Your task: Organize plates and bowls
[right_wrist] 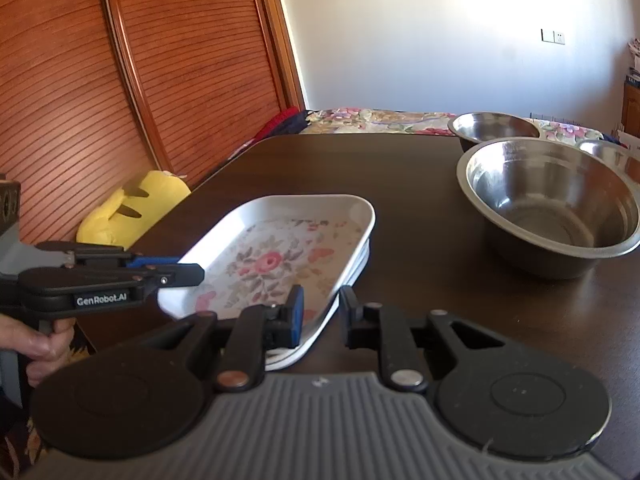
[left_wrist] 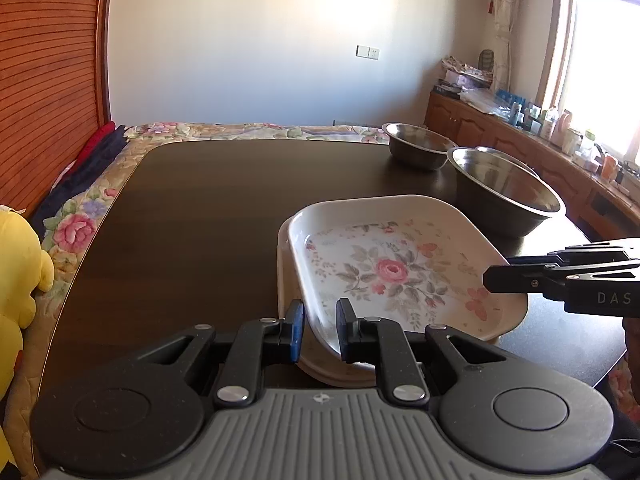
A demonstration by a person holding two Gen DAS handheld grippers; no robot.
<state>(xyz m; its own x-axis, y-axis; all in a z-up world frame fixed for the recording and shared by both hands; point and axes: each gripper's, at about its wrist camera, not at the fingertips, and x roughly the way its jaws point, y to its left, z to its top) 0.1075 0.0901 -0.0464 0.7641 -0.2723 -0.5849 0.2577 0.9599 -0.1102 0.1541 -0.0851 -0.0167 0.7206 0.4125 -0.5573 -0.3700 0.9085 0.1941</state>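
Note:
A white rectangular plate with a pink rose print [left_wrist: 384, 268] [right_wrist: 272, 256] lies slightly raised and askew on a second, similar plate [left_wrist: 285, 256] [right_wrist: 362, 258] on the dark table [left_wrist: 200, 220]. My left gripper [left_wrist: 320, 318] [right_wrist: 200, 270] is shut on the top plate's near-left rim. My right gripper [right_wrist: 322, 308] [left_wrist: 490, 278] is shut on its right rim. Beyond the plates stand a large steel bowl [left_wrist: 504, 188] [right_wrist: 552, 200], a smaller steel bowl [left_wrist: 418, 144] [right_wrist: 492, 128], and a third steel bowl [right_wrist: 612, 152], which is mostly hidden.
A yellow plush toy [left_wrist: 16, 264] [right_wrist: 136, 208] sits on a floral bedspread [left_wrist: 80, 224] left of the table. A louvred wooden door [right_wrist: 120, 80] rises behind it. A cluttered wooden sideboard [left_wrist: 520, 120] runs under the window at right. A hand [right_wrist: 44, 344] holds the left gripper.

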